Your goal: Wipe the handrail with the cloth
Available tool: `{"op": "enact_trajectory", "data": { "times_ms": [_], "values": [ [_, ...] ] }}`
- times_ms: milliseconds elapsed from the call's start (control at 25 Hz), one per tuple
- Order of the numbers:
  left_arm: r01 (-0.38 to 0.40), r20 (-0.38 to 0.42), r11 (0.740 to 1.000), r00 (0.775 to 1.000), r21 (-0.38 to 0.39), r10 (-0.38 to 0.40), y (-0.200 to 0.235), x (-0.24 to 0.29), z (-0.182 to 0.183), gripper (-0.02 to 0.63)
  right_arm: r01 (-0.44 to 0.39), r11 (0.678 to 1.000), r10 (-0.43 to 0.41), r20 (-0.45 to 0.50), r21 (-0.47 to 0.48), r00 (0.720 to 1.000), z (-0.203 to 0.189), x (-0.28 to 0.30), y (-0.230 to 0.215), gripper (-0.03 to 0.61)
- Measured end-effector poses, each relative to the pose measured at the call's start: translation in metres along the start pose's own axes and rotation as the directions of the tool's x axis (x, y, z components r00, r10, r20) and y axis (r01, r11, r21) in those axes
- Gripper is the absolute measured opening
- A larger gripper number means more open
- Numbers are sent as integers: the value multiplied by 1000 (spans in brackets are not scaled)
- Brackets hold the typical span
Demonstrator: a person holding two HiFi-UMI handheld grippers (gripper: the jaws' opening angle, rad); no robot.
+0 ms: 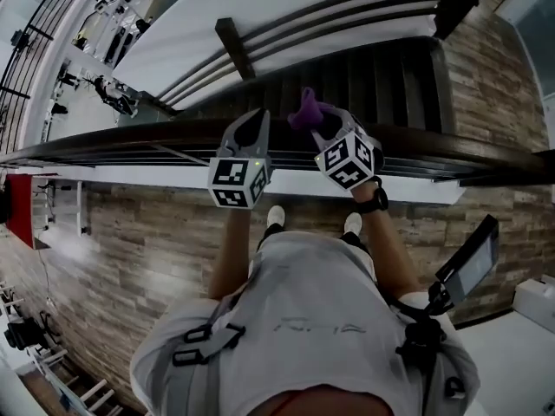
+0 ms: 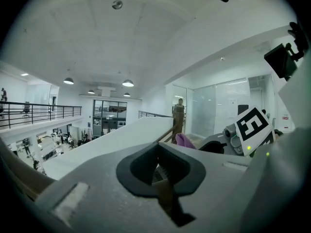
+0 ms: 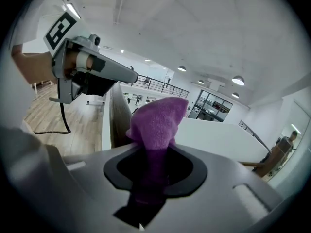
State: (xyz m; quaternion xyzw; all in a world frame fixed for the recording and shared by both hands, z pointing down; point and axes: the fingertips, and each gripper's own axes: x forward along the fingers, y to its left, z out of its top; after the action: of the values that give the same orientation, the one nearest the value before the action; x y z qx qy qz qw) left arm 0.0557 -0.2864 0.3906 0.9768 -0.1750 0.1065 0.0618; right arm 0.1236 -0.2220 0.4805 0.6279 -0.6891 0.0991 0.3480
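While the right hand-held gripper (image 1: 325, 125) pinches the purple cloth (image 1: 305, 108) near the handrail (image 1: 104, 143), the left hand-held gripper (image 1: 251, 118) is closed, empty

It was the upper floor of a large open office building. A dark handrail (image 1: 104, 141) edged a landing floored in wood planks (image 1: 147, 250), and a staircase (image 1: 381, 81) dropped away beyond it. Glass partition walls (image 2: 218, 106), hanging dome lamps (image 2: 128, 83), a railed gallery (image 2: 39, 111) and a lower hall (image 2: 53, 141) with desks and people showed it.
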Motion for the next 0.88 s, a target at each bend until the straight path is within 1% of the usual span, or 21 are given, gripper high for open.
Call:
{"op": "enact_trajectory", "data": {
  "times_ms": [200, 360, 560, 760, 880],
  "values": [
    [111, -7, 993, 994, 28, -110, -42, 26, 5, 0, 96, 995, -95, -21, 40, 995, -27, -20, -22, 107],
    [210, -17, 977, 978, 28, -209, -76, 46, 6, 0, 209, 976, -205, -74, 56, 976, -56, -44, -51, 107],
    [327, -37, 944, 945, 40, -326, -125, 70, 5, 0, 349, 930, -333, -139, 118, 933, -103, -84, -90, 107],
    [417, -46, 907, 909, 64, -415, -175, 89, 7, 0, 446, 880, -419, -178, 161, 891, -140, -117, -115, 107],
    [466, -49, 882, 885, 76, -463, -204, 97, 9, 0, 491, 850, -456, -200, 191, 867, -163, -137, -131, 106]
  ]
}}
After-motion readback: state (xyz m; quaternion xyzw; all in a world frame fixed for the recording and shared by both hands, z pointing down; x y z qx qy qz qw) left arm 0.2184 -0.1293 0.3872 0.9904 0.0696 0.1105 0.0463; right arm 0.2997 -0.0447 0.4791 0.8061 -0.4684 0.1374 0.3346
